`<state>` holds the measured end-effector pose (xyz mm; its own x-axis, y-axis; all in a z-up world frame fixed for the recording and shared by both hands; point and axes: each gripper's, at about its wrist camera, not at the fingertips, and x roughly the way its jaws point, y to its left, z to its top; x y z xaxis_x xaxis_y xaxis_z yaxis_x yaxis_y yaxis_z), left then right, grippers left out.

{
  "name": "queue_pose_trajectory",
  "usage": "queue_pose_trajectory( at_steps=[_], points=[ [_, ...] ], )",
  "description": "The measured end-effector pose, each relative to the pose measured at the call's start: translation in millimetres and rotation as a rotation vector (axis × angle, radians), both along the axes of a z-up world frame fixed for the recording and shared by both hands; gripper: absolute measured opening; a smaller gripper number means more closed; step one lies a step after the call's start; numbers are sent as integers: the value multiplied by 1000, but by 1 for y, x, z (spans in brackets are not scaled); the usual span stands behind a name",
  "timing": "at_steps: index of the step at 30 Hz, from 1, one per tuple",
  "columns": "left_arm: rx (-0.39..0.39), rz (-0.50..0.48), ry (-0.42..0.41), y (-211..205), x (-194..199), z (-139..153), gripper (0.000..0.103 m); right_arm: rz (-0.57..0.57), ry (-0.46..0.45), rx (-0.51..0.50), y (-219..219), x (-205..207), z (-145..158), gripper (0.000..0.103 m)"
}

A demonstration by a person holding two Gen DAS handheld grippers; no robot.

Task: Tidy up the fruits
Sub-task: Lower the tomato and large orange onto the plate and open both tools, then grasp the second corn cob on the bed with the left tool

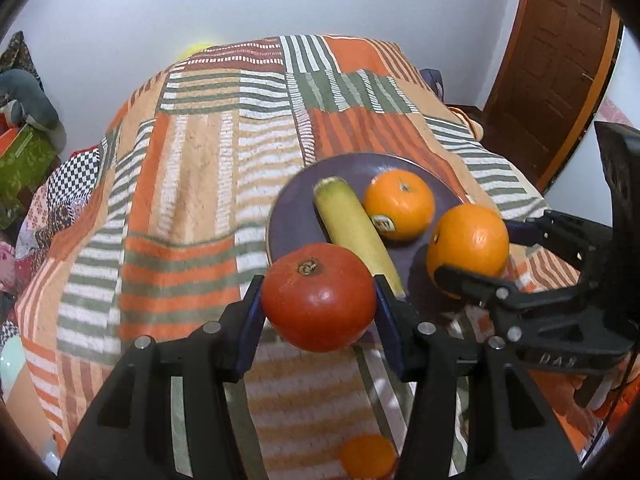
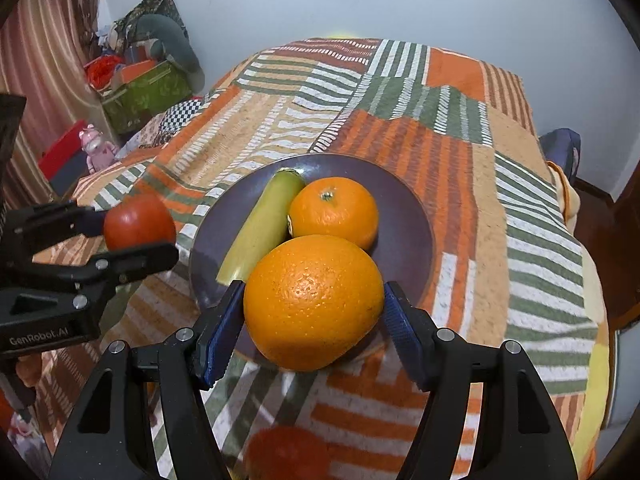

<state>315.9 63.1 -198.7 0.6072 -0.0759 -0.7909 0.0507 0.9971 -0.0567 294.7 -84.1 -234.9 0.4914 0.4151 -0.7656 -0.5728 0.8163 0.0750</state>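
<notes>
A tomato [image 1: 319, 296] was clamped between the jaws of the left gripper [image 1: 318, 308] just beside the near rim of a purple plate [image 1: 296, 208]. A large orange [image 2: 314, 302] was gripped by the right gripper [image 2: 314, 320] over the plate's near edge. A banana [image 2: 262, 226] and a smaller orange [image 2: 334, 212] were seen lying on the plate, touching, on a striped blanket [image 2: 460, 200].

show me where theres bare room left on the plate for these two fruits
Bare plate lies right of the small orange and along the near rim. The middle is crowded: banana beside that orange.
</notes>
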Motion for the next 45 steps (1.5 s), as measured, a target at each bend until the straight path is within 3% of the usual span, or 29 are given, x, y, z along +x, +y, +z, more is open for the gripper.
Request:
queue_pose_trajectory(
  at_steps=[4, 8, 16, 21, 25, 34, 40, 45],
  points=[
    [14, 13, 24, 2, 20, -14, 51, 11, 14, -17, 5, 8, -8, 65],
    [-28, 24, 69, 4, 33, -30, 51, 28, 4, -43, 6, 7, -13, 66],
    [-30, 54, 80, 7, 41, -35, 51, 32, 7, -24, 3, 9, -14, 66],
    [2, 69, 115, 7, 42, -39, 61, 19, 18, -36, 7, 9, -13, 67],
    [-23, 40, 73, 3, 31, -25, 67, 6, 0, -24, 4, 4, -3, 78],
    [43, 18, -14, -14, -13, 22, 70, -17, -71, 1, -16, -23, 33, 79],
    [26, 3, -16, -28, -53, 36, 71, -32, -125, -4, -35, -56, 53, 79],
    [-10, -10, 21, -46, -80, 28, 71, -44, -133, -3, -52, -80, 55, 80]
  ],
)
